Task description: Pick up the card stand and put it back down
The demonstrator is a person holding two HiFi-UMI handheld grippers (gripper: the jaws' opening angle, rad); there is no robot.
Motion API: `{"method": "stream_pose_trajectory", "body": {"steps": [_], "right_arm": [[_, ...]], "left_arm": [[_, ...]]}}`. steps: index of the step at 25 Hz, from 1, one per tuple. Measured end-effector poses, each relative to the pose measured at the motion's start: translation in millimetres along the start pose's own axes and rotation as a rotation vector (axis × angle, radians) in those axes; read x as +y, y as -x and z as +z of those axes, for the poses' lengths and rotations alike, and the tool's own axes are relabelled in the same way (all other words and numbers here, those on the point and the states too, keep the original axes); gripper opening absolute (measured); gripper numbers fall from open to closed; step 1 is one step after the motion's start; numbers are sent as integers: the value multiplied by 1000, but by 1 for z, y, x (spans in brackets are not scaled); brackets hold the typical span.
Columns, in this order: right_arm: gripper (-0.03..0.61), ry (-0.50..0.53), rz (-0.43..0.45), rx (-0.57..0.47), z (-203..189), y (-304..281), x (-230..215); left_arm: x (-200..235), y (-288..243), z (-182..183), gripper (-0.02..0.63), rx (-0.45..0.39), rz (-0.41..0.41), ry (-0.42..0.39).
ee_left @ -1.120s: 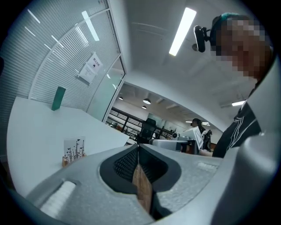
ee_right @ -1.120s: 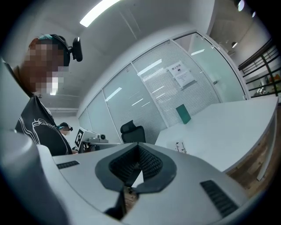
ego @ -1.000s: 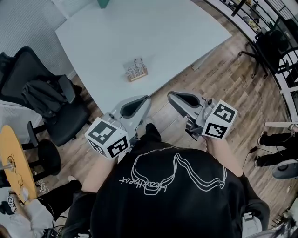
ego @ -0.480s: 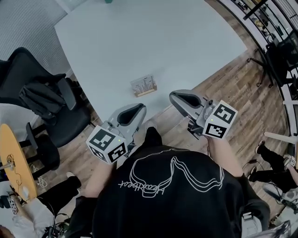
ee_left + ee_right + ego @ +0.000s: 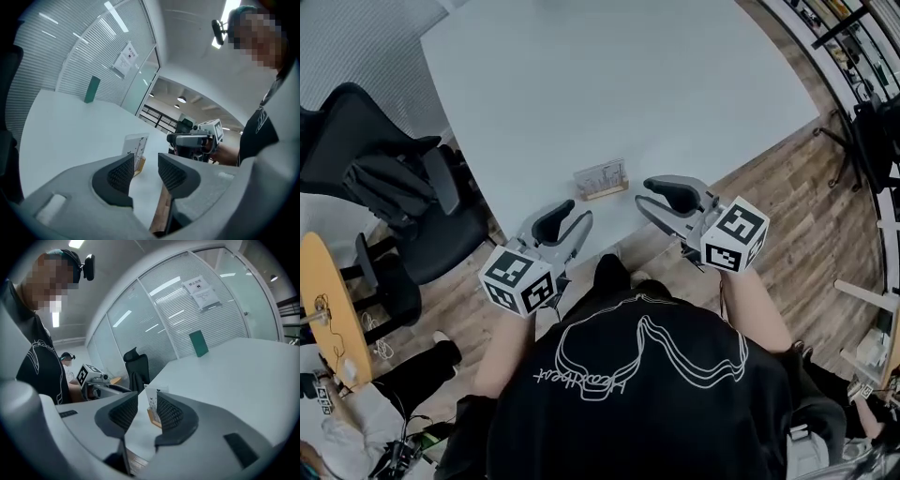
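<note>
The card stand, a small wooden base with a clear upright holder and a printed card, stands near the front edge of the white table. My left gripper is just short of it on the left, and my right gripper is close on its right. Both jaws have just been opening, and nothing is between them. The left gripper view shows the card stand beyond my open left gripper, apart from the pads. In the right gripper view the card stand shows through the gap of my right gripper.
A black office chair stands left of the table, with a round wooden table further left. A green upright object stands at the table's far side. Wooden floor lies to the right.
Both grippers have come down and forward to the table's front edge, either side of the card stand. Their jaws, shut before, now stand apart.
</note>
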State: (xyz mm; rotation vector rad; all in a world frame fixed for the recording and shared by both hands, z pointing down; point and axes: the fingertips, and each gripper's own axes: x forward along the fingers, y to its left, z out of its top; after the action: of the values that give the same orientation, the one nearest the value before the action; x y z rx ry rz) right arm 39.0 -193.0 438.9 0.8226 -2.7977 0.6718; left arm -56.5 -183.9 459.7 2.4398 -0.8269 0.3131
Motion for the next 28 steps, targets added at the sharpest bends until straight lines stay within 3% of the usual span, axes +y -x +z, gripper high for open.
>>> {"method": "stream_pose_trajectory", "body": {"steps": [5,12,22,28], "right_arm": [[164,24,26,60,-21,-24,-21],[166,176,-27,206,-58,-44,-47],[176,212,-14,266,-78,-66,-62],[137,221,-32,266,-81,-69,-66]], "left_arm": [[20,-10,-11,160,-8,74,-35],[45,-28,-34,163,41,148,-34],[62,-57,-50,163,102,142,-43],[67,-61,-52,162,106,158,-47]]}}
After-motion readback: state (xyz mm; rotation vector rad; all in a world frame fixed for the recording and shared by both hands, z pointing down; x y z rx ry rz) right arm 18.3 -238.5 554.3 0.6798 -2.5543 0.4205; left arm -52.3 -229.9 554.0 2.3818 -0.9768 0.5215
